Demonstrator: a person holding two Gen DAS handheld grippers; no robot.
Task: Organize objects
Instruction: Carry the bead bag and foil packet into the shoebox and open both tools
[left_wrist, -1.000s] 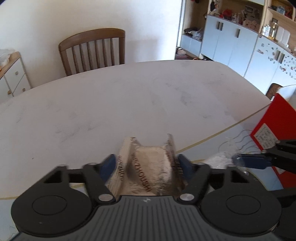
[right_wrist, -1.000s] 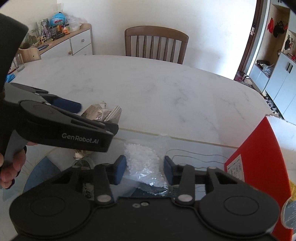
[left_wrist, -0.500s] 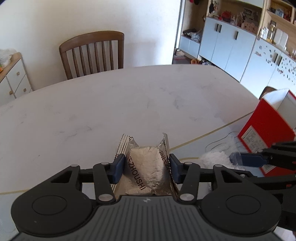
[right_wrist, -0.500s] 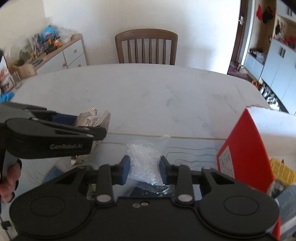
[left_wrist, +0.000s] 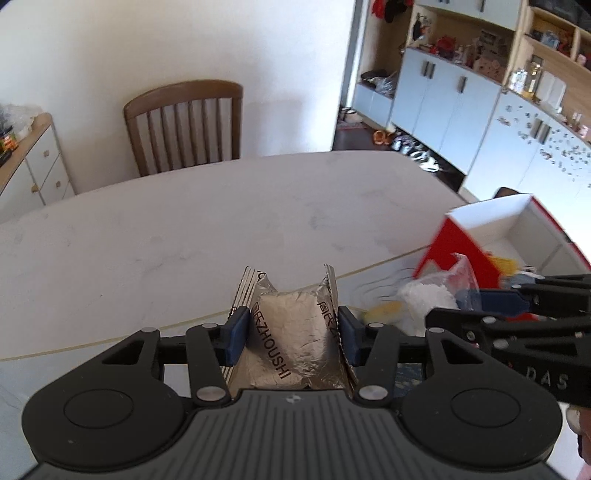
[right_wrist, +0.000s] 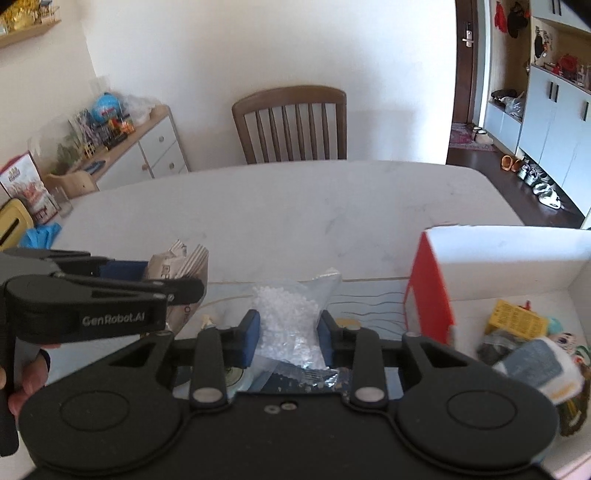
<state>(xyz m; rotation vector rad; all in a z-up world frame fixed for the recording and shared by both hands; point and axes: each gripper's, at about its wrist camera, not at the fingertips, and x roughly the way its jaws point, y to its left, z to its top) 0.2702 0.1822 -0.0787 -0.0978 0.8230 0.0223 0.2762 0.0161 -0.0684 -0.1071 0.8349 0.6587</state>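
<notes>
My left gripper (left_wrist: 291, 328) is shut on a silver foil packet (left_wrist: 295, 332) printed with dark letters, held above the table. The same packet (right_wrist: 177, 266) shows in the right wrist view, clamped in the left gripper (right_wrist: 147, 275) at the left. My right gripper (right_wrist: 290, 330) is shut on a clear plastic bag of white granules (right_wrist: 291, 317), also lifted. In the left wrist view that bag (left_wrist: 428, 295) hangs from the right gripper (left_wrist: 469, 308). A red box with a white inside (right_wrist: 436, 291) stands open to the right, with several small packets (right_wrist: 521, 325) in it.
The white marble table (left_wrist: 184, 236) stretches ahead, with a clear mat (right_wrist: 369, 291) near the front edge. A wooden chair (right_wrist: 291, 125) stands at the far side. A sideboard (right_wrist: 147, 147) with clutter is at the left, grey cabinets (left_wrist: 461, 107) at the right.
Both grippers have closed tighter on their packets and risen off the table. The red box now shows its open top and contents.
</notes>
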